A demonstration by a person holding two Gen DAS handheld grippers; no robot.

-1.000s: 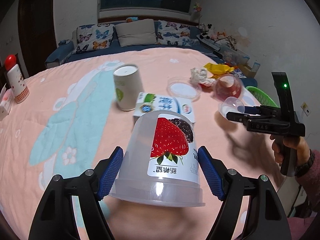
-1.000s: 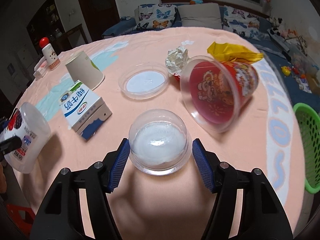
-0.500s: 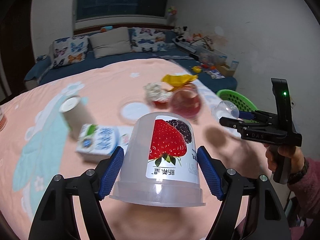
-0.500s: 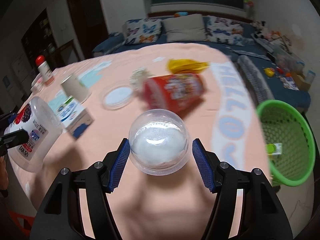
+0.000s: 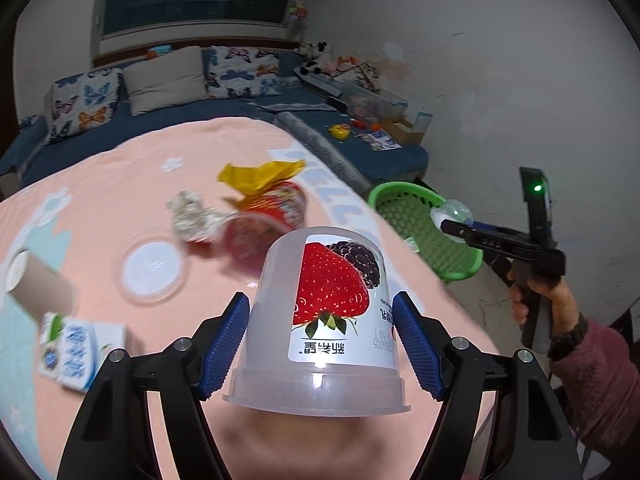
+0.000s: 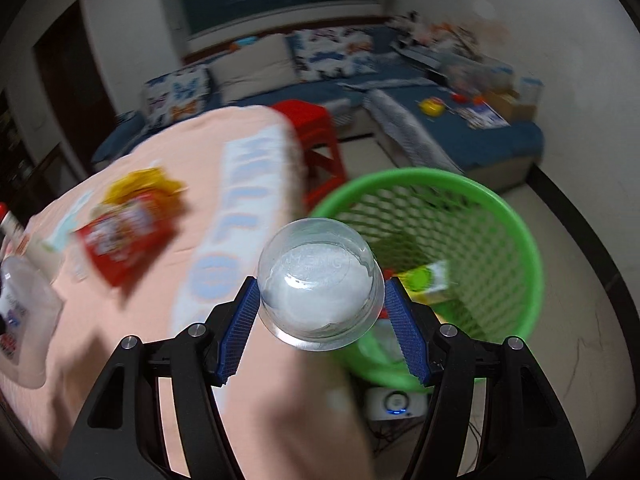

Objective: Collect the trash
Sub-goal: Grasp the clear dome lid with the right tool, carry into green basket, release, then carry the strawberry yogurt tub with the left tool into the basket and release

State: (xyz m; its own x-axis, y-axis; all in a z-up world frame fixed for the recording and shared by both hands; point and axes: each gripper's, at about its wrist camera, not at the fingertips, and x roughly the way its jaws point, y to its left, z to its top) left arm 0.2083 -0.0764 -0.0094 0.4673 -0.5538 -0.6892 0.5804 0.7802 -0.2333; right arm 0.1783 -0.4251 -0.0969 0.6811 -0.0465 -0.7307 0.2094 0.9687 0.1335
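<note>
We are mid-task, with most trash still on the bench (image 5: 120, 184). The green basket (image 6: 516, 216) on the floor beside it holds a small green carton (image 6: 426, 280) and perhaps more; the blur hides the rest. On the bench remain the red cup (image 5: 264, 220), yellow wrapper (image 5: 260, 172), paper cup (image 5: 36, 284), milk carton (image 5: 80, 348), clear lid (image 5: 152, 272) and crumpled foil (image 5: 192, 216). Our left gripper (image 5: 322, 348) has its jaws clamped on the yogurt tub (image 5: 320, 320) above the bench. Our right gripper (image 6: 322, 328) grips the dome cup (image 6: 320, 284) by the basket rim, not yet dropped.
</note>
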